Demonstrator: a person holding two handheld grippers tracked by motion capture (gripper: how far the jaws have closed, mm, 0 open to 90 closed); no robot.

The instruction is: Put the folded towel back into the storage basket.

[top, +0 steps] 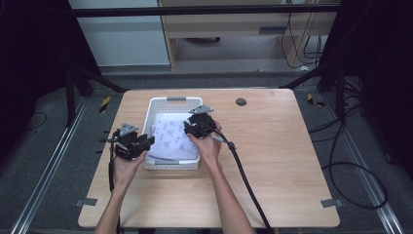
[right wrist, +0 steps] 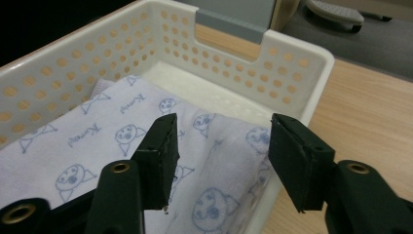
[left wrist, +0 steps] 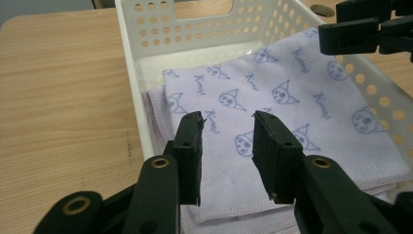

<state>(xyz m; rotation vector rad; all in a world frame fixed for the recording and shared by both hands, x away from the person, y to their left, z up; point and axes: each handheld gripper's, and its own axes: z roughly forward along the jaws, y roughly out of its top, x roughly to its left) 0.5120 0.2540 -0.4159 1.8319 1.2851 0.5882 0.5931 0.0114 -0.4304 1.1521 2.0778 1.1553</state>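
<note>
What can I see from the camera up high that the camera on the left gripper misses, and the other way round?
High view alone: the whole table, the person's forearms, the floor and cables around it.

Left gripper view alone: the little cartoon faces and lettering printed on the lilac towel, and the round holes in the white basket wall.

Both share: the towel lying folded in the basket, the left gripper with jaws apart over it, and the right gripper at the far side.

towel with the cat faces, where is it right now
The towel lies folded inside the white basket at the table's middle-left in the high view, between both grippers.
</note>
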